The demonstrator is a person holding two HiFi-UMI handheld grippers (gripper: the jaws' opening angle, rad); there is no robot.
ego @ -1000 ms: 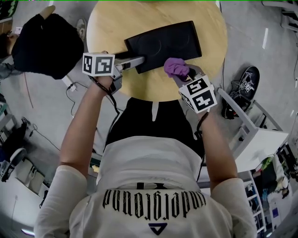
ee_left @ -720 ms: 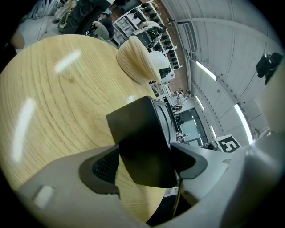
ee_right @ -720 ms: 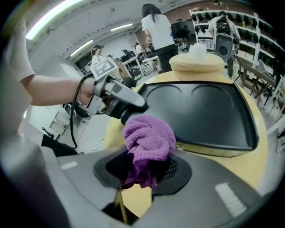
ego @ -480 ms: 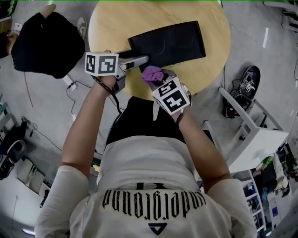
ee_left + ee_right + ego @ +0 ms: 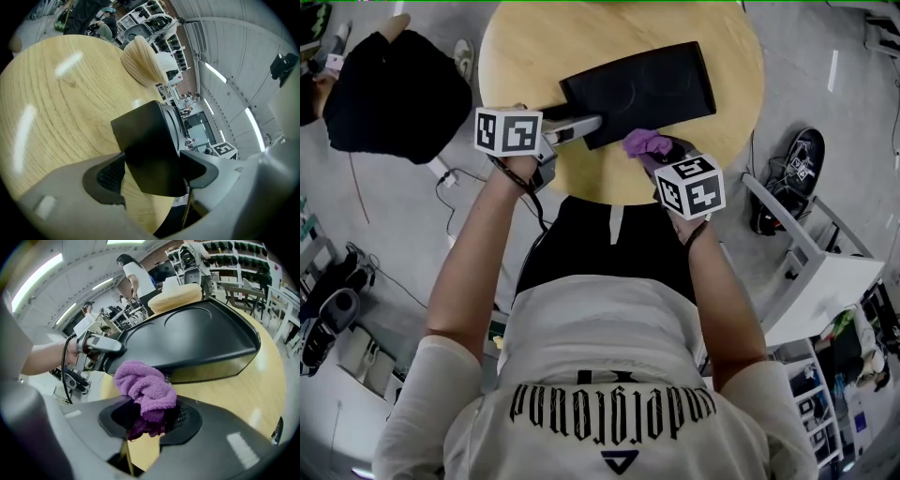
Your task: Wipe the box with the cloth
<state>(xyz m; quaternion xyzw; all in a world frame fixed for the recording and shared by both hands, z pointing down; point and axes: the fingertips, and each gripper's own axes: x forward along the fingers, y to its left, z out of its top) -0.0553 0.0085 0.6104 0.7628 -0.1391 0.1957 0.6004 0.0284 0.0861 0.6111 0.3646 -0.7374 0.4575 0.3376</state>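
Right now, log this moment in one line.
left hand-held gripper: shut on box corner | right hand-held gripper: shut on cloth | cloth: at box's near edge

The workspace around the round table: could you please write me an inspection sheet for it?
Surface: round wooden table, bare wood around the box.
Job's things: black box on the table; purple cloth at its near edge.
Clutter: nothing seen on the table.
Grippers: left hand-held gripper shut on a corner of the box; right hand-held gripper shut on the cloth.
Cables: a dark cable hangs from the left hand-held gripper past the wrist.
Surroundings: a person in black left of the table; a white frame to the right; shelving behind.
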